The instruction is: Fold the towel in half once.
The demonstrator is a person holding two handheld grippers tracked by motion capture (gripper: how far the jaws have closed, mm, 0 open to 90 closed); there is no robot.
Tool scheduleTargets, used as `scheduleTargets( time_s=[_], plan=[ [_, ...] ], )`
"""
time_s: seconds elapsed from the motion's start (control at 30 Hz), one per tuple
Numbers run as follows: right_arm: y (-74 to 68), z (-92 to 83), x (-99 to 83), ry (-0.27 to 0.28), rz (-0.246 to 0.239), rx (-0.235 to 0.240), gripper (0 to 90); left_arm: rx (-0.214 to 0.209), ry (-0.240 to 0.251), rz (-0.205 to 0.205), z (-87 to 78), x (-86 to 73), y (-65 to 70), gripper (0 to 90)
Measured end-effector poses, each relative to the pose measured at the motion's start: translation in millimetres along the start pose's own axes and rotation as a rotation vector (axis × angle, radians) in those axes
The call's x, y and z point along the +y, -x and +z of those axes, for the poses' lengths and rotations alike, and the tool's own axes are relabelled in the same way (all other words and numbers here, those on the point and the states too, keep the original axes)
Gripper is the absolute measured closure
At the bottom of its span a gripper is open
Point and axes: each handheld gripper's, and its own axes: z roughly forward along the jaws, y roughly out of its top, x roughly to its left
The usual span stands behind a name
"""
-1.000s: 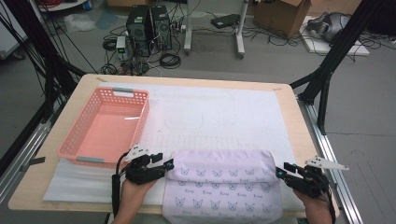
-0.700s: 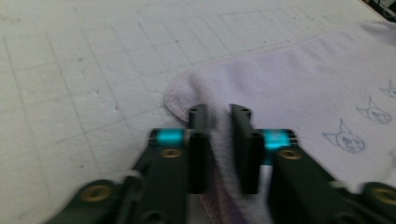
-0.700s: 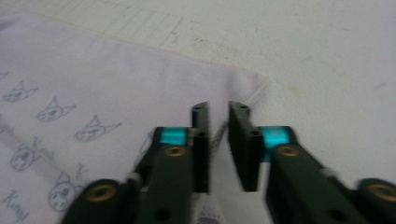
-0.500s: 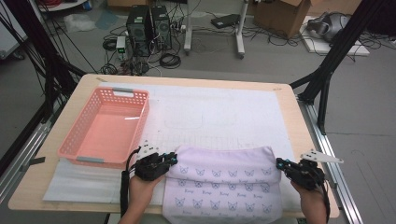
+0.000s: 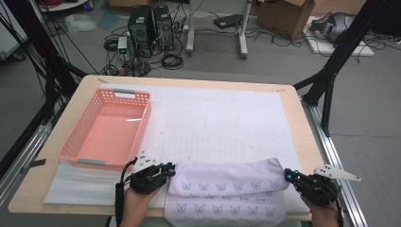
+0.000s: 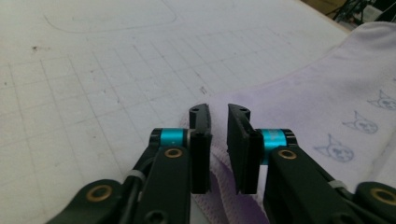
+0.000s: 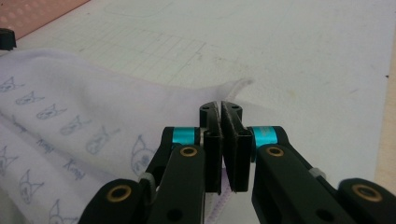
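A light wooden table (image 5: 302, 142) stood on a grey concrete floor (image 5: 373, 104), its top covered by a white gridded mat (image 5: 222, 127). Black frame struts (image 5: 338, 56) rose at both sides of the table. Beyond its far edge, two dark computer towers (image 5: 150, 27) sat on the floor amid tangled black cables (image 5: 172, 60), beside the white legs of a stand (image 5: 242, 35). A cardboard box (image 5: 283, 14) rested farther right. The light was even and soft.
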Motion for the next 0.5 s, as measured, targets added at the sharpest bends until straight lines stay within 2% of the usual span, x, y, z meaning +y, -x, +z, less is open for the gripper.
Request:
scheduleTargets(
  time_s=[0.13,0.23,0.33,0.4,0.5],
  plan=[
    [-1.8,1.5,-1.4,-0.012,-0.005,-0.001,86.9,-0.017,-0.006,-0.045,1.3,-2.5,-0.6,66.7],
    [-3.7,3.8,-2.7,-0.021,-0.015,0.001,86.8,-0.045,-0.007,-0.036,0.3,-1.9,3.3,62.8],
    [-6.2,5.2,-2.6,-0.028,-0.027,0.0,86.7,-0.054,-0.023,-0.017,2.9,-3.1,6.8,62.3],
    [-7.1,5.7,-2.7,-0.032,-0.033,-0.001,86.6,-0.04,-0.04,-0.004,6.2,-4.0,8.6,65.2],
    [-7.2,6.4,-3.3,-0.038,-0.033,-0.002,86.7,-0.007,-0.064,0.037,9.4,-6.4,11.3,82.5]
  ],
)
